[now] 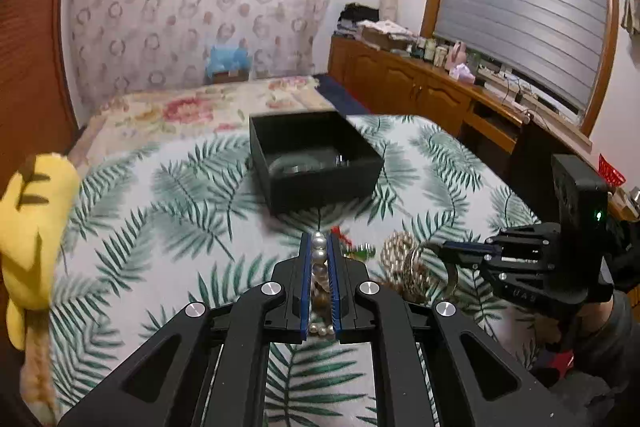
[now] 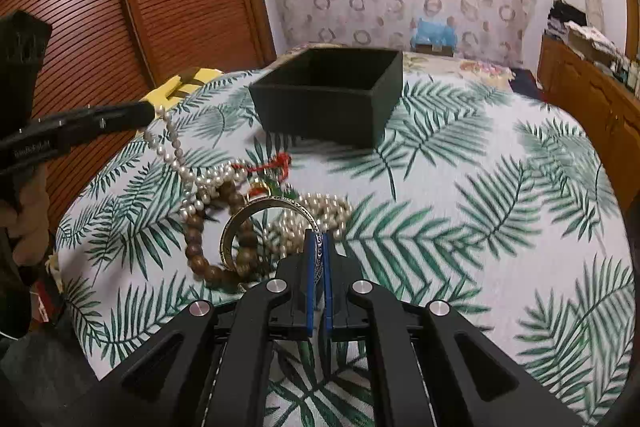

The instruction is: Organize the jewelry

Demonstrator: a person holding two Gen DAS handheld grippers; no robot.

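Note:
My left gripper (image 1: 319,237) is shut on a white pearl necklace (image 1: 319,254), whose beads sit between the blue pads. In the right wrist view the left gripper (image 2: 150,111) holds that pearl necklace (image 2: 176,151) up, and the strand trails down to the jewelry pile. My right gripper (image 2: 318,239) is shut on a gold metal bangle (image 2: 256,207), seen on the right as the right gripper (image 1: 442,251) with the bangle (image 1: 409,263). The pile holds a brown wooden bead bracelet (image 2: 196,247), a second heap of pearls (image 2: 320,211) and a red cord (image 2: 278,163). An open black box (image 2: 316,107) stands behind the pile.
Everything lies on a bed with a palm-leaf cover (image 2: 460,187). Something clear and round lies inside the black box (image 1: 262,147). A yellow plush toy (image 1: 36,223) sits at the bed's left edge. Wooden cabinets (image 1: 420,87) run along the right wall.

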